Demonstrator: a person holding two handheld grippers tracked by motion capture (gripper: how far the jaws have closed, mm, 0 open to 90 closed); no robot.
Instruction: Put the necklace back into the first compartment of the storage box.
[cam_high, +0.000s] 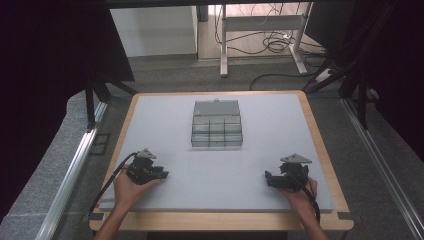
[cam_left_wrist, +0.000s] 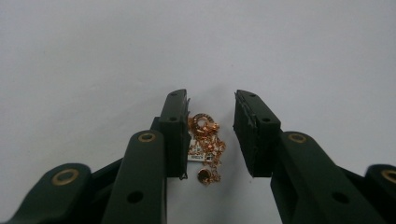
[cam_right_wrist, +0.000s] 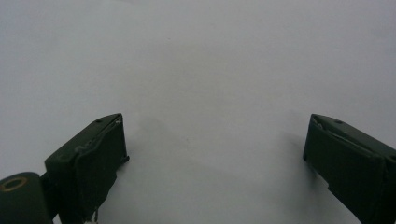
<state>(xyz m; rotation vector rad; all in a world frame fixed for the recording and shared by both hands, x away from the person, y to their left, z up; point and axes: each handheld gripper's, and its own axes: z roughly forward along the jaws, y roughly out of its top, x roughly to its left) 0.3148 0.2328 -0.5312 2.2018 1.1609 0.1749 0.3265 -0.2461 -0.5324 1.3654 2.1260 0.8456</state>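
Left gripper (cam_left_wrist: 211, 128) is standing part-open around the gold chain (cam_left_wrist: 206, 144) lying bunched on the grey mat (cam_left_wrist: 93, 56), touching one pad, so we are aiming to centre it before squeezing, while the right gripper (cam_right_wrist: 215, 154) is idling wide open.

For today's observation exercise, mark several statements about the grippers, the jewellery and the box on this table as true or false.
1. A gold chain lies between the left gripper's jaws. True.
2. The right gripper holds a chain. False: nothing lies between its wide-open jaws.
3. The clear box sits at the table's far middle, lid raised. True.
4. The left gripper rests inside the box. False: it is near the table's front edge.
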